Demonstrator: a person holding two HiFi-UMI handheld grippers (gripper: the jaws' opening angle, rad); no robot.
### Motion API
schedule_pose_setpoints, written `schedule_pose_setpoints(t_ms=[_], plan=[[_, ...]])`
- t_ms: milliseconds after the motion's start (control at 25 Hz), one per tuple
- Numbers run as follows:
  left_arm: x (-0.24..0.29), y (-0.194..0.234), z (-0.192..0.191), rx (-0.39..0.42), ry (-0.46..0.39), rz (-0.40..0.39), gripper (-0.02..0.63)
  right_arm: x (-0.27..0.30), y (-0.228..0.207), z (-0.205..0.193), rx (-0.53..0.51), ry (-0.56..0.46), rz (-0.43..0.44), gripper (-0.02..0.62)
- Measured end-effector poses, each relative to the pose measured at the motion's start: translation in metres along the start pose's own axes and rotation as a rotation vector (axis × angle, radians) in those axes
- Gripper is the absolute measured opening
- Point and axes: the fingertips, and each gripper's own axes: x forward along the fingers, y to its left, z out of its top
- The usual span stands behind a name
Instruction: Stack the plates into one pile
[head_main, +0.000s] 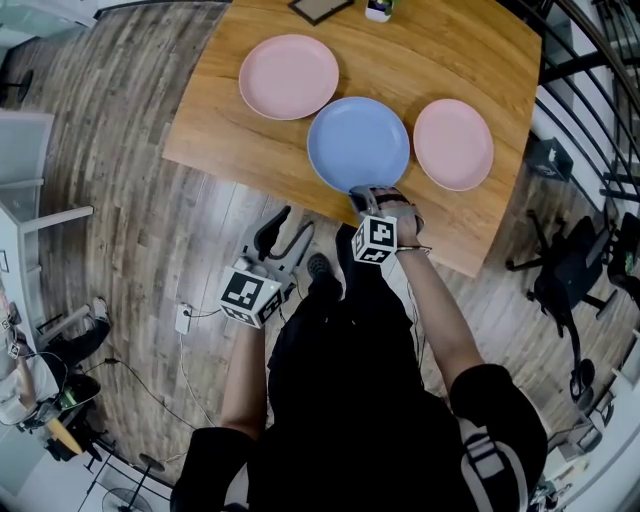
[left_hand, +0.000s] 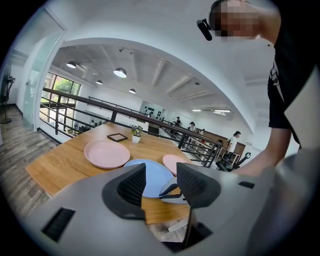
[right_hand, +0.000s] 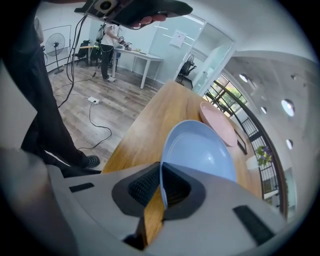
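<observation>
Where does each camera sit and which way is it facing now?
Head view: on the person's head, facing steeply down at the table and blue plate; arms, torso, left gripper and right gripper show.
Left gripper view: on the left gripper, facing across the table; open fingers, right arm.
Right gripper view: on the right gripper, facing along the table; fingers shut on the blue plate; legs.
All share the blue plate.
</observation>
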Motion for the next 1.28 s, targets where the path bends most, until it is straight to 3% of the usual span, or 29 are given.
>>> schedule_pose_setpoints(t_ms=[440,1280], plan=[[-0.02,-0.009,0.009,0.032,-0.026,-0.006,0.204,-0.017,0.0,0.009,-0.035,0.009,-0.036,0.029],[-0.089,-0.034,-0.01,0.07,-0.043,-0.039,0.204,-0.055,0.02,0.013,-0.086,0.056,-0.146,0.031]])
